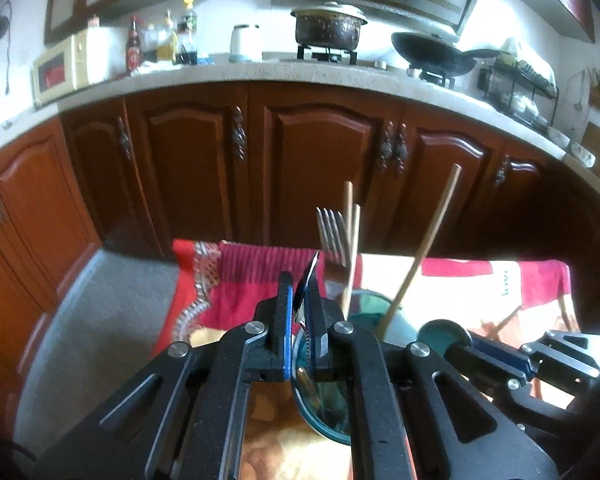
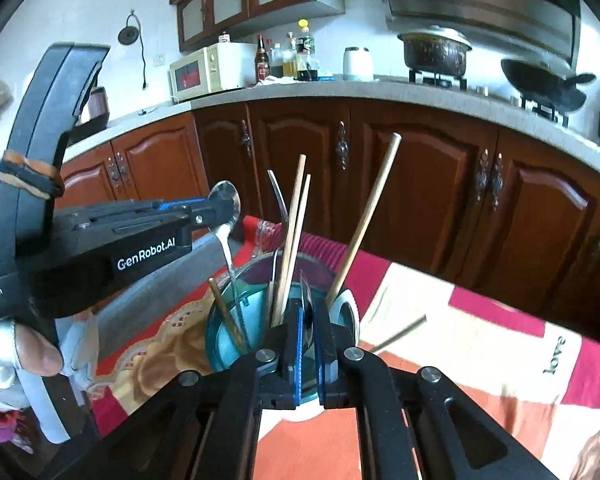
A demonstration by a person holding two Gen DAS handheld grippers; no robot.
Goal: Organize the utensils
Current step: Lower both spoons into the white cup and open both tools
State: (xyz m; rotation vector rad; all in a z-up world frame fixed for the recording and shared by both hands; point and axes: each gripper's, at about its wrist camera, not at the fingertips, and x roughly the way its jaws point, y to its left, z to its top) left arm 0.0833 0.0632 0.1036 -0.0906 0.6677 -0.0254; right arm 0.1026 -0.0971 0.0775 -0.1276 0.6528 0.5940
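The right wrist view shows the left gripper (image 2: 224, 210) coming in from the left of the frame, its fingers pinching a metal spoon (image 2: 226, 220) at the neck, bowl up and handle slanting down into a blue-green glass cup (image 2: 220, 344) at lower centre. A fork (image 2: 280, 208) and several wooden chopsticks (image 2: 296, 232) stand tilted in the cup, and one long chopstick (image 2: 364, 224) leans right out of a second, pale-rimmed cup (image 2: 350, 308) just beside it. The right gripper (image 2: 308, 332), at bottom centre, is pinched on a thin metal utensil held edge-on; which kind I cannot tell. Both cups sit on a red and white cloth (image 2: 480, 340). In the left wrist view, the spoon (image 1: 308, 288) shows edge-on between the nearly closed fingers (image 1: 286, 300), above the cup (image 1: 324, 400).
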